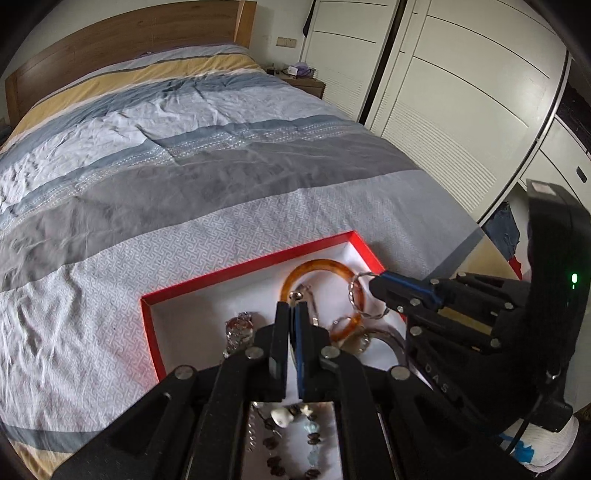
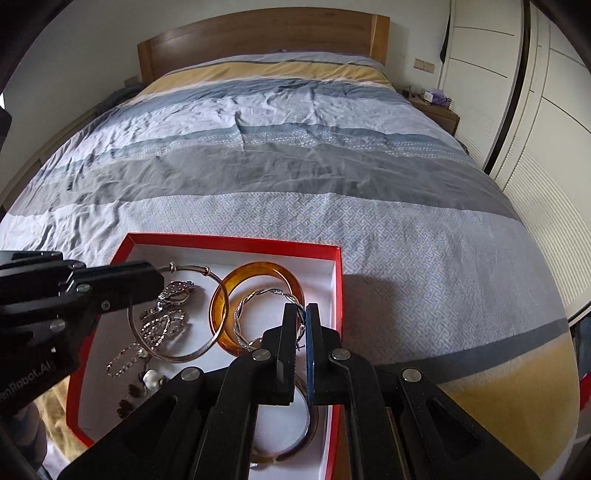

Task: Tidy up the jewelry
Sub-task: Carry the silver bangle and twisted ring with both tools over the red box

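Right wrist: twisted silver bangle (image 2: 258, 299) between hand-held gripper (image 2: 301, 314)

Wooden headboard (image 2: 258, 33), striped bedspread (image 2: 295, 166), white louvred wardrobe (image 1: 461, 110), nightstand (image 2: 436, 110)

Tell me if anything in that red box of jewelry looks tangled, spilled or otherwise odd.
Nothing has spilled; all the jewelry sits inside the red box. It is a jumble, though: the thin silver bangle and the twisted silver bangle overlap the amber bangle, so a lifted one might drag another along.
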